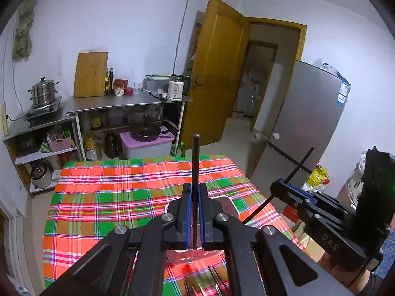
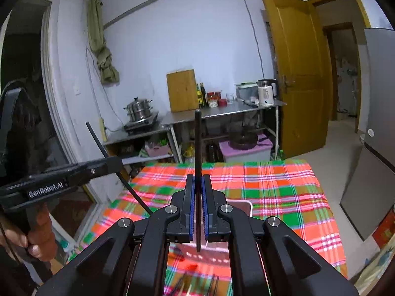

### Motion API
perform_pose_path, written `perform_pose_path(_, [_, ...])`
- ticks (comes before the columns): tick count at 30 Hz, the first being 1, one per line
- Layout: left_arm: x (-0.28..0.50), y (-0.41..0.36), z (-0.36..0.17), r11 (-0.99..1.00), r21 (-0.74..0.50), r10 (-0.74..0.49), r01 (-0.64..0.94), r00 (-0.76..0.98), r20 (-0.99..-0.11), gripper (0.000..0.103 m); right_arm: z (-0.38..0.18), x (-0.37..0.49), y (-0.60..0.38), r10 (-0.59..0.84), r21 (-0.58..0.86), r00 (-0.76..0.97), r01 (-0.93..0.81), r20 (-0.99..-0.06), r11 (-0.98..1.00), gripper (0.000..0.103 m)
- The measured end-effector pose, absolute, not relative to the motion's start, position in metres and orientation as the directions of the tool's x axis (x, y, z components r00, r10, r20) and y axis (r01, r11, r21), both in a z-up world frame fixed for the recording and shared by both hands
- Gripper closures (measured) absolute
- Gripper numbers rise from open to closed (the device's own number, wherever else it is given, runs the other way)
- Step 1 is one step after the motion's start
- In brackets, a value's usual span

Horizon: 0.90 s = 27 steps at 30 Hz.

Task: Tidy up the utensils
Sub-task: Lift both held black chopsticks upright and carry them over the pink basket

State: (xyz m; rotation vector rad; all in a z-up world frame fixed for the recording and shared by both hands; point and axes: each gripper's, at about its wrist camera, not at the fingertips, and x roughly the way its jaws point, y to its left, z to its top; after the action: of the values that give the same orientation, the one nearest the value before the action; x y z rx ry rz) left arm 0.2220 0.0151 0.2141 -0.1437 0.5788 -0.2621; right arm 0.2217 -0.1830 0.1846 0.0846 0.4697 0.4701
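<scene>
My left gripper [image 1: 195,185] is shut on a black chopstick [image 1: 196,162] that stands up between its blue pads. My right gripper [image 2: 198,176] is shut on another black chopstick [image 2: 197,143], also upright. Each gripper shows in the other's view: the right one [image 1: 279,185] with its chopstick slanted, the left one [image 2: 116,161] likewise. Both hover over a clear plastic holder [image 1: 229,203] on the plaid tablecloth [image 1: 111,197]; it also shows in the right wrist view [image 2: 243,207]. More dark utensils [image 1: 217,281] lie on the cloth near the front edge, partly hidden by the gripper bodies.
A steel counter [image 1: 123,103] with a cutting board, bottles, kettle and steamer pot stands against the far wall. A yellow door [image 1: 217,74] is open beside a grey fridge [image 1: 308,123]. Floor runs between table and counter.
</scene>
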Motion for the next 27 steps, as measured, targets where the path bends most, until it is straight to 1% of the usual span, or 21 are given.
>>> perform_pose_path(5, [0.239,0.019,0.200,0.959,-0.222,-0.273,0.179,0.802,-0.532,0.098,0.179,0.231,-0.179,0.455,0.190,0.790,-0.414,-0.410,0.890,0.098])
perform_pose_path(8, [0.247,0.021,0.187,0.960,-0.223,-0.267,0.170,0.795,-0.545,0.098,0.170,0.239,-0.177,0.451,0.196,0.786,-0.407,-0.423,0.892,0.098])
perform_pose_path(18, [0.258,0.023,0.140,0.957,-0.251,-0.274,0.148,0.749,-0.603,0.098,0.131,0.254,-0.170,0.444,0.207,0.732,-0.396,-0.516,0.895,0.098])
perform_pose_path(23, [0.261,0.027,0.127,0.960,-0.246,-0.264,0.136,0.740,-0.618,0.098,0.124,0.259,-0.169,0.436,0.208,0.720,-0.387,-0.540,0.898,0.098])
perform_pose_path(27, [0.258,0.032,0.124,0.960,-0.253,-0.256,0.121,0.746,-0.614,0.090,0.121,0.259,-0.169,0.432,0.204,0.715,-0.387,-0.549,0.899,0.097])
